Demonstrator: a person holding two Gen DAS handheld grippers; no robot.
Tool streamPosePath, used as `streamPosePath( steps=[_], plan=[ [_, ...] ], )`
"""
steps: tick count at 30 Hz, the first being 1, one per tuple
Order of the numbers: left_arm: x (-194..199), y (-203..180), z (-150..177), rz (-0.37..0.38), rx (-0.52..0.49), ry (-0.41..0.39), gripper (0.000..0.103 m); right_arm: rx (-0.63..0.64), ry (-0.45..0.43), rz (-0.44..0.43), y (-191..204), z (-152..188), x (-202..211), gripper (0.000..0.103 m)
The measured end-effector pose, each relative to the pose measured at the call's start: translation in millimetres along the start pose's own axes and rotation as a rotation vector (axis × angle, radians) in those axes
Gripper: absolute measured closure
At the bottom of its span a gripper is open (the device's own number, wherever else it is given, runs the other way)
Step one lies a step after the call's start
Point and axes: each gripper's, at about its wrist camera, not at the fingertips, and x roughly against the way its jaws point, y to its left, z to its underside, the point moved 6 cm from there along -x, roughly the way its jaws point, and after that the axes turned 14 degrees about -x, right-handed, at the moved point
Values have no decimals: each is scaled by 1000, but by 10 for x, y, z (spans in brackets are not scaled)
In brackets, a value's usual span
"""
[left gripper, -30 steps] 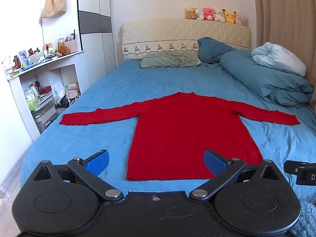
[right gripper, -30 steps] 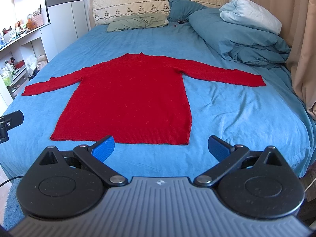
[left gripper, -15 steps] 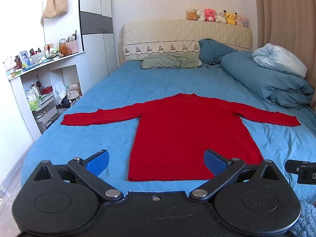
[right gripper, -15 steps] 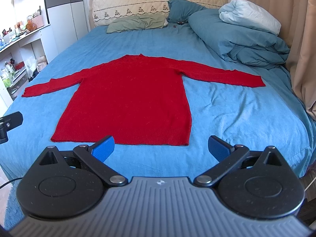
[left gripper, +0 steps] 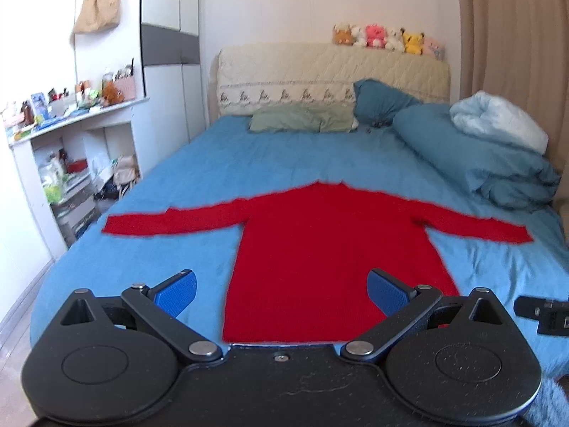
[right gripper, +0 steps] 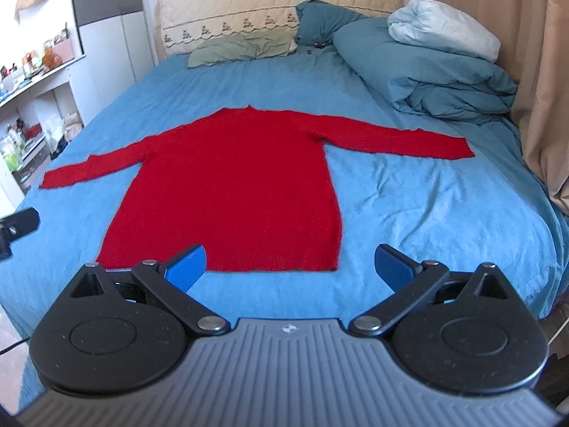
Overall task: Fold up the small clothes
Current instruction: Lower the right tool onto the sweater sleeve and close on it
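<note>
A red long-sleeved sweater (left gripper: 327, 249) lies flat on the blue bed sheet (left gripper: 220, 163), both sleeves spread out sideways, hem toward me. It also shows in the right wrist view (right gripper: 242, 192). My left gripper (left gripper: 281, 290) is open and empty, held above the foot of the bed in front of the hem. My right gripper (right gripper: 290, 267) is open and empty, just short of the hem's right part. The tip of the right gripper (left gripper: 540, 313) shows at the right edge of the left wrist view.
A rolled blue duvet (right gripper: 426, 67) with a white blanket lies at the bed's far right. Pillows (left gripper: 302, 121) and a padded headboard with plush toys (left gripper: 387, 37) are at the far end. Cluttered white shelves (left gripper: 64, 163) stand left, a beige curtain (right gripper: 544, 89) right.
Both grippers tilted up and drew back slightly: the sweater sits lower in the left view, its hem now partly behind the gripper body. Both grippers stay open. The sweater has not moved.
</note>
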Motion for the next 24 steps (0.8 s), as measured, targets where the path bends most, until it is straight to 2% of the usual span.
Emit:
streamPosePath(
  steps=[6,11,17,24],
  plan=[
    [-307,-51,-743,7,-59,-95,0,-62,-47,35,-265,-514,-128,0],
    [-937,-293,-1337,49,-108,-137,0,-151,-80,66,-638,-1063,-545,0],
    [-2256,-806,-1842,141,-142,-87,0,-228,-112,164,-1238,-1597,-1547,0],
    [-3903,-1539,-1990,226,-146,-12,0,-353,-175,277,-2005,-1942,-2897,0]
  ],
)
